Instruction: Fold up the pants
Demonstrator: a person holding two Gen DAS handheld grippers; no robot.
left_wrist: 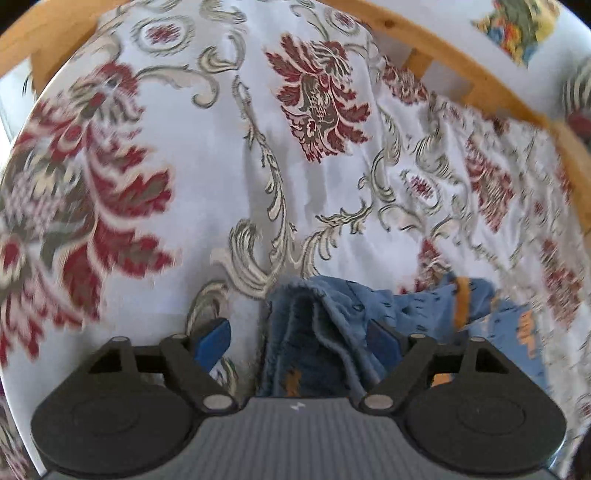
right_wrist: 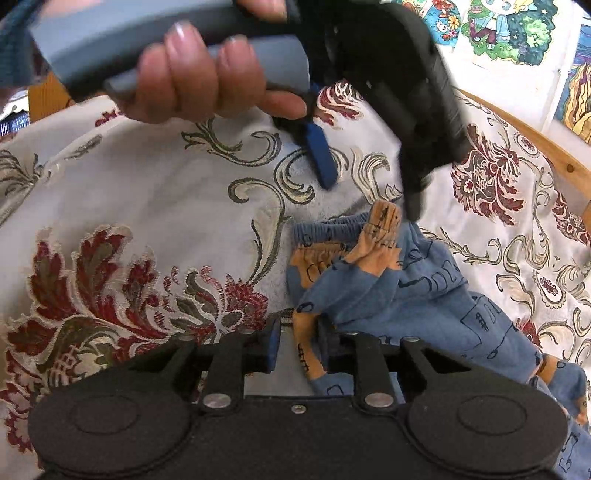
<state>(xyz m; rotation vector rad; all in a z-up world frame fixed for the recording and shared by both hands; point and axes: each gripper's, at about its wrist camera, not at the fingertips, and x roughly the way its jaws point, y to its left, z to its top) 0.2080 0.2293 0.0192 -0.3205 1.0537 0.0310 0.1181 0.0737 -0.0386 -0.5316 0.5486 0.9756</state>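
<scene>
Nearest the left wrist camera, our left gripper [left_wrist: 299, 339] showed two black linkage arms and two blue fingers [left_wrist: 212, 341], spread wide apart. Between them rose a bunched fold of the pants [left_wrist: 325, 332], one garment of soft blue knit with a fuzzy inner face and orange patches. The fabric filled the gap beside the right finger; we could not tell whether either finger touched it. Beyond lay one bedspread [left_wrist: 207, 155], pale woven cloth with dark red flowers and grey-gold scrolls, wrinkled and partly blurred. A curved rail [left_wrist: 443, 51] of light wood ran along its far edge.

Closest to the right wrist camera, our right gripper [right_wrist: 297, 349] held its two blue fingers a little apart, with an orange-and-blue edge of the pants hanging between them. We could not tell whether they pinched it. The pants lay crumpled on the bedspread [right_wrist: 147, 192], right of centre, showing a gathered elastic waistband, orange panels and dark line drawings. Above them hung the left gripper, one blue finger [right_wrist: 321, 158] pointing down, its grey handle gripped by one hand [right_wrist: 207, 85]. Colourful cartoon pictures [right_wrist: 506, 29] covered the wall behind.
</scene>
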